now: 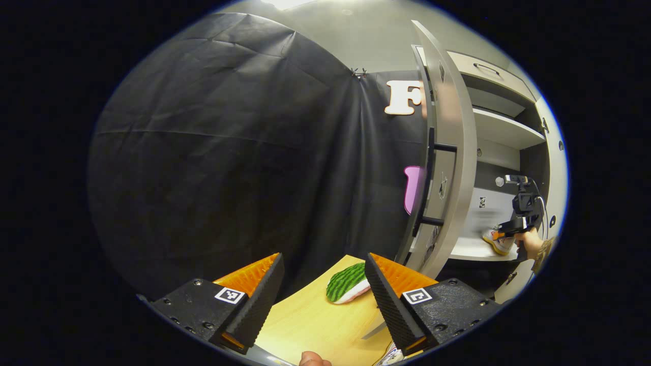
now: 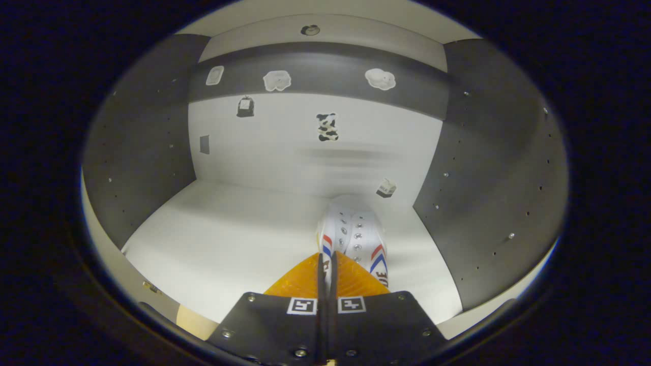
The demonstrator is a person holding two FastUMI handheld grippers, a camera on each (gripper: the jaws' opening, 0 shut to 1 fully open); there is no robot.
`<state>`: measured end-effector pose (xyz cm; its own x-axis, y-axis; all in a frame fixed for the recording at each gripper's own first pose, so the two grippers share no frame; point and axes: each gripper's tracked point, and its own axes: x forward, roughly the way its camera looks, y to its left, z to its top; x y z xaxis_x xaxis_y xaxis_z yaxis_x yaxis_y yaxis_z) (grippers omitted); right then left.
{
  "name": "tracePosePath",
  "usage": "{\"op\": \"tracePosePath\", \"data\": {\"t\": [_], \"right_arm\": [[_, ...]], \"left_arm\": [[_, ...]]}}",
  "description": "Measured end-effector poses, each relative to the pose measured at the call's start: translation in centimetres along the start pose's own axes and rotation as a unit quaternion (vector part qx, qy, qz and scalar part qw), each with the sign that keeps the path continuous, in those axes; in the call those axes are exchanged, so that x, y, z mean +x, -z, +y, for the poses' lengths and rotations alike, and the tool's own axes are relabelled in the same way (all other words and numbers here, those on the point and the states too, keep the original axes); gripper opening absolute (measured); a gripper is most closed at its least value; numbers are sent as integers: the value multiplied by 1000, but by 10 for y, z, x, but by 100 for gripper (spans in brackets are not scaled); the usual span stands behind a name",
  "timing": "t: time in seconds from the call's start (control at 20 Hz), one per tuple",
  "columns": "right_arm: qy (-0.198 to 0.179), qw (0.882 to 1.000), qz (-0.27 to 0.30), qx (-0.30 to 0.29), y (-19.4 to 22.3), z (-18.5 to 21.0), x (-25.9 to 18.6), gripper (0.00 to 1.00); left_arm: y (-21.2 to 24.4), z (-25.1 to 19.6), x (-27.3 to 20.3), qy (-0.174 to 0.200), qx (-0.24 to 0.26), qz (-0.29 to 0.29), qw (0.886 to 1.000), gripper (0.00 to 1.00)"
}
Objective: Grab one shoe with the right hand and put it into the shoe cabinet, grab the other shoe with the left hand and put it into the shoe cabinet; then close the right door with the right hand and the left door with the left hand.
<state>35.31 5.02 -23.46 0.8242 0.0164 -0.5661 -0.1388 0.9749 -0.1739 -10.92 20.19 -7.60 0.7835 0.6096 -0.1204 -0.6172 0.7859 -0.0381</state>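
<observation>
In the right gripper view, my right gripper [image 2: 325,256] is shut on the rim of a white shoe [image 2: 353,234] with red and blue stripes. The shoe points toe-first into the shoe cabinet, low over its white shelf [image 2: 229,234]. From the left gripper view, that right gripper [image 1: 521,208] and its shoe [image 1: 498,241] appear far off inside the cabinet. My left gripper [image 1: 323,259] is open and holds nothing, above a wooden surface [image 1: 315,320]. A sliver of a white shoe [image 1: 390,356] peeks out at the bottom edge, below the right finger.
The cabinet's left door [image 1: 450,168] stands open edge-on, with a black bar handle [image 1: 430,183]. A green striped object [image 1: 348,284] lies on the wooden surface. Dark side walls [image 2: 488,173] close in the compartment. Upper shelves [image 1: 503,129] sit above.
</observation>
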Motion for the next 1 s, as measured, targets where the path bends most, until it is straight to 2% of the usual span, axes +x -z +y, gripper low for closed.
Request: {"op": "tracePosePath", "data": {"t": [0.05,0.15,0.2,0.25,0.3,0.35,0.5,0.6,0.7,0.75,0.8,1.0], "right_arm": [[2,1000,1,-5,3,1,0,1],[0,1000,2,-2,2,-2,-4,3],[-8,1000,2,8,0,0,-3,15],[-13,1000,-1,20,1,0,-14,18],[-18,999,-6,30,0,1,-19,29],[-18,999,-11,36,0,-2,-29,41],[-19,998,-42,35,-6,-4,-66,45],[-34,997,-62,28,-9,-1,-99,45],[-39,996,-76,23,-9,-1,-126,55],[-40,996,-83,23,-8,-3,-141,53],[-37,995,-91,22,-9,-5,-157,56],[-27,991,-133,15,-14,-11,-216,55]], "left_arm": [[0,-1,-1,4,2,0,1000,94],[-2,-4,-2,17,6,-1,1000,97],[-4,-5,-3,24,8,-4,1000,94],[-4,-7,-2,29,11,-7,999,94],[-5,-9,-2,36,14,-9,999,94],[-3,-10,-4,42,15,-11,999,100],[-6,-22,-12,84,30,-18,996,94],[-12,-31,-21,131,43,-28,990,97],[-15,-38,-33,163,48,-32,985,94],[-15,-41,-47,177,49,-34,982,97],[-18,-42,-57,186,50,-41,980,97],[-21,-87,-69,244,60,-57,966,94]]}}
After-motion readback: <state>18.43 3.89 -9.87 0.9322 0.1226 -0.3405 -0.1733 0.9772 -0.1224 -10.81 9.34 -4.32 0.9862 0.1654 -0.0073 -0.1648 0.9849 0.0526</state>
